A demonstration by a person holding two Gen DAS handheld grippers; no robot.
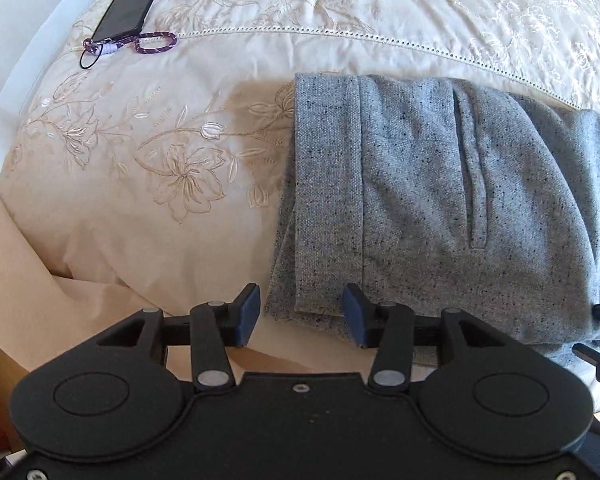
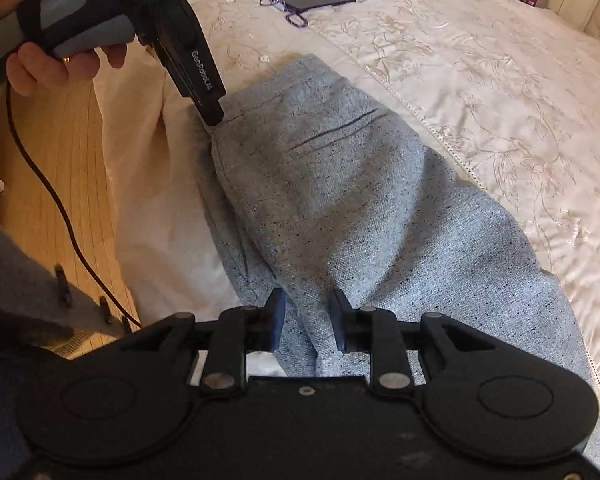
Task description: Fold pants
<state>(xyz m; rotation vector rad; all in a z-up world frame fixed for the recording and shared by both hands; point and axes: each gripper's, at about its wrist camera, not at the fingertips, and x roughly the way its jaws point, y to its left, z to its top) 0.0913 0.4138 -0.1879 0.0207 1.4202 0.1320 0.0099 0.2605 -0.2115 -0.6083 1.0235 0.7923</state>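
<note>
Closest in, the left gripper (image 1: pixel 302 316) stands wide open at the near corner of the pants (image 1: pixel 440 200), its pads either side of the waistband corner but clamped on nothing. The right gripper (image 2: pixel 306 326) is also parted, with a ridge of grey cloth between its pads; whether they press the cloth I cannot tell, though a gap seems to show. The pants lie near the bed's edge on the cream bedspread (image 1: pixel 140 200), apparently already doubled leg over leg, with a pocket slit on top. They still run long across the bed, so the lengthwise folds seem left to do. Farther off, a phone (image 1: pixel 134 2) with a purple strap (image 1: pixel 156 43) lies well apart.
</note>
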